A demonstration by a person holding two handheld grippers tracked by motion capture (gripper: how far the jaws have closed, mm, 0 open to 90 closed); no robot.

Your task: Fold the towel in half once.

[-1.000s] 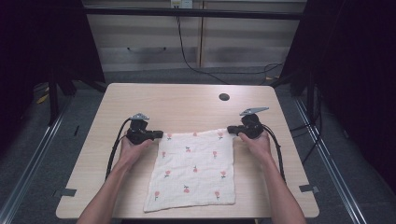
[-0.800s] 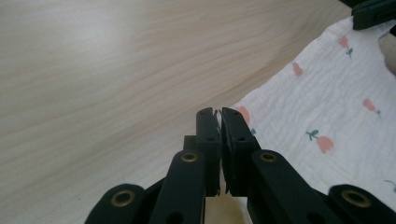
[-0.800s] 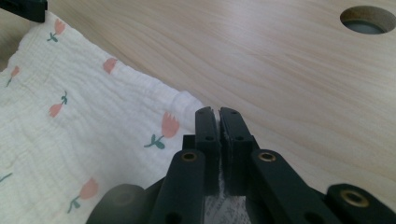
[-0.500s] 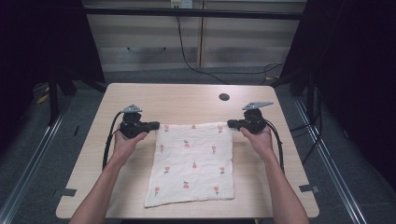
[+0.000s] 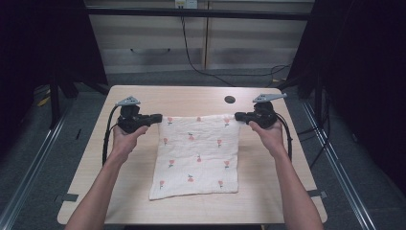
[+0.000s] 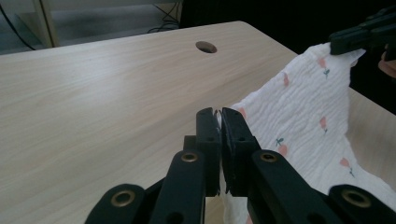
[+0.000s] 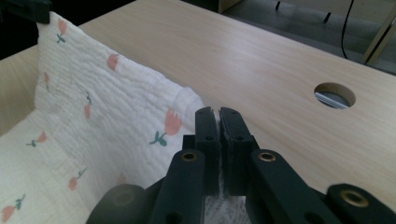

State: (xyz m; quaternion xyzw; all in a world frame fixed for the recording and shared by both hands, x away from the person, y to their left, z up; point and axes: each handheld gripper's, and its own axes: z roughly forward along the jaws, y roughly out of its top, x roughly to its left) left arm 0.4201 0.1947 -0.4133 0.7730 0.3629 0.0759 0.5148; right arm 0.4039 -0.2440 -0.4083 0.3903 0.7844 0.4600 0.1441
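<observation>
Above table [image 5: 143, 182], left tongs [image 5: 159, 118] and right tongs [image 5: 238, 116] face inward, pinching cloth [image 5: 198, 158] corners.

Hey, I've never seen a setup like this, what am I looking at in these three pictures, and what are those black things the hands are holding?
A person sits at a wooden table and holds a hand-operated tool in each hand, each ending in black tongs. The wide picture comes from a fixed camera above, looking down on the table. The other two come from small cameras riding on each tool, looking along its own jaws.

On the table lies a white cloth printed with small pink flowers. The left tongs are shut on one far corner of it, and the right tongs are shut on the other far corner. In both close-up pictures the jaws are pressed together with cloth pinched between them. That far edge is lifted and stretched between the two tools, while the near part rests on the table. A round hole sits in the tabletop behind the cloth.
</observation>
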